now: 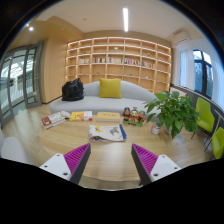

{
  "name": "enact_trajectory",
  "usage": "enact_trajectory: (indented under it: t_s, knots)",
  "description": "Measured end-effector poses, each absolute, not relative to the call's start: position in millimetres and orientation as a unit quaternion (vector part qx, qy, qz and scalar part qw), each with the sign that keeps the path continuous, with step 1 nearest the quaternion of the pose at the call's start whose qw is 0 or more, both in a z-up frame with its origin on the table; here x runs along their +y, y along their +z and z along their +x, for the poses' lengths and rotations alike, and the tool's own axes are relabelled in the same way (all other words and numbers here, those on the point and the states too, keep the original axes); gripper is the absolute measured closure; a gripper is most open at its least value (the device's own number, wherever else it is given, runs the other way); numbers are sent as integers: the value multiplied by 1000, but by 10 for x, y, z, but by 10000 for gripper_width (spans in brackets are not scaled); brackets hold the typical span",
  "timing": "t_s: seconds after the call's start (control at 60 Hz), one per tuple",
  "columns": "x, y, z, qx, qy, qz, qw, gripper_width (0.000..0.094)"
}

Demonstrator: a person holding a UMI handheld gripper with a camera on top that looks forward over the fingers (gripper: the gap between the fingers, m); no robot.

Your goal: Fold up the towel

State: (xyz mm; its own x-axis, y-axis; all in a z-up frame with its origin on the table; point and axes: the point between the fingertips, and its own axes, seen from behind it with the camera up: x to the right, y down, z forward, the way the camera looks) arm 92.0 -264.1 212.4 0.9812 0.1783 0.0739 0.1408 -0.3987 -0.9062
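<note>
My gripper (111, 163) is open, its two magenta-padded fingers (76, 158) spread wide over a light wooden table (110, 150) with nothing between them. No towel shows in this view. Beyond the fingers, an open book or magazine (107, 131) lies flat on the table.
More books (55, 119) and small items lie at the table's far side. A potted green plant (173, 110) stands ahead to the right. A pale sofa (105, 98) with a yellow cushion (110, 88) and a black bag (72, 90) sits in front of wall shelves (118, 58). Green chairs (205, 117) stand at the right.
</note>
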Motion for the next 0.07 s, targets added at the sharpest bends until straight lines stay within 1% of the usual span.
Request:
enact_trajectory:
  t_s: [0.067]
  knots:
    - [-2635,2139,929,-92,19,-835,542,85]
